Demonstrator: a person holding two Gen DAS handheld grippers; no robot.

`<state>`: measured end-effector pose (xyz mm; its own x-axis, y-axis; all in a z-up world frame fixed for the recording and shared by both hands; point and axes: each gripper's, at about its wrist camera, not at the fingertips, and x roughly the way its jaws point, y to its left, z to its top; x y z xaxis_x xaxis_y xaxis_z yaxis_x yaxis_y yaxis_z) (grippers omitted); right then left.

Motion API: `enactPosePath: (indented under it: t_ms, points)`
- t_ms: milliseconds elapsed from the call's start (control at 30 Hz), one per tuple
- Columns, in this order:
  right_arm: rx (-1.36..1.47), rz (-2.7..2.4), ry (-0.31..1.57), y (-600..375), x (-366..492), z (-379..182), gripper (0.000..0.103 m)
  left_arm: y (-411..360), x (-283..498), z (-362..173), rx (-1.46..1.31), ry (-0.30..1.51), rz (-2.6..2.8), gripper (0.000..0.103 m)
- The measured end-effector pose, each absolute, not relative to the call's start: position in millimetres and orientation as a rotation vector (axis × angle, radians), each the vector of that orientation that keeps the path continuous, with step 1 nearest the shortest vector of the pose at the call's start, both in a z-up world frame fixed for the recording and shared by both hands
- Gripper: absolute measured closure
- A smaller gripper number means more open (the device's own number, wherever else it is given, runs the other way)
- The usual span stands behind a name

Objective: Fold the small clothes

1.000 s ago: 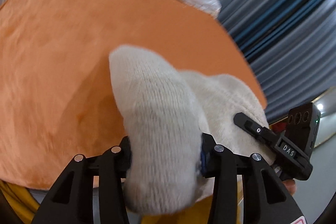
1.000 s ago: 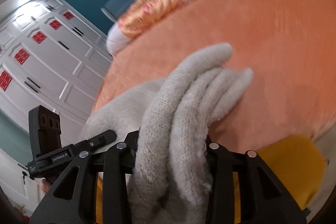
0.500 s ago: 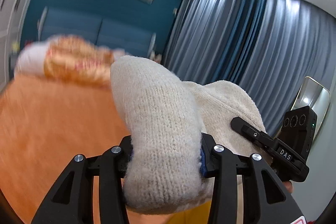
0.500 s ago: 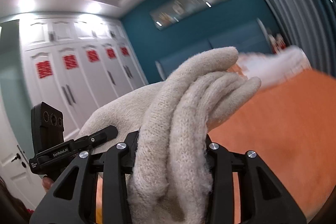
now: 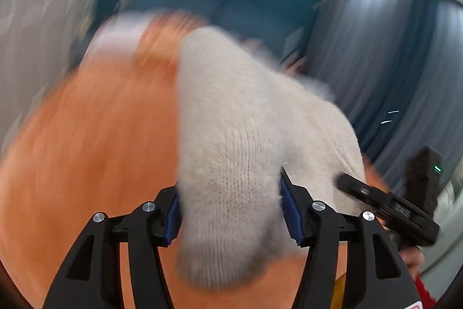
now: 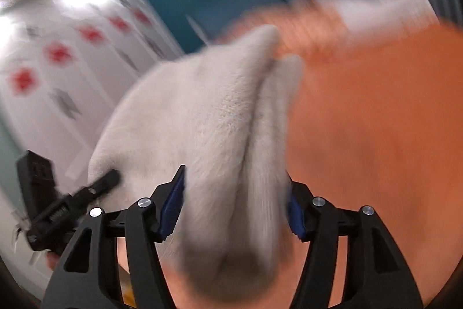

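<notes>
Mid-fold: knit (image 5: 231, 141) bunched between both grippers, left (image 5: 230, 210) and right (image 6: 235, 207) each clenched on it, lifted above the orange bed (image 6: 376, 135). Next, probably: lower far edge, lay flat.

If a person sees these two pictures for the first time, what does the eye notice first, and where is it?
First comes the cream knitted garment, bunched in the middle of both views and clamped by the left gripper and the right gripper. Behind it spreads the orange bedcover, filling the left of the left wrist view and the right of the right wrist view. Everything is blurred.
</notes>
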<state>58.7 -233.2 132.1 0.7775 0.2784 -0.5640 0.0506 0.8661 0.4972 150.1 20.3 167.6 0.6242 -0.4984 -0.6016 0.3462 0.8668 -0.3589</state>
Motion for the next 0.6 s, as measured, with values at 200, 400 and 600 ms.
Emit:
enactPosePath:
  t_ms: [200,400,600]
  points:
    - [0.509,0.026,0.936,-222,7,11,0.054,64,124,46,-0.227,0.976,-0.330,0.053]
    - [0.404,0.036,0.906,-211,26,37,0.049,55,117,62,-0.212,0.916,-0.332,0.050]
    - [0.457,0.005,0.933,-209,72,23,0.034,43,144,66,-0.179,0.882,-0.309,0.040]
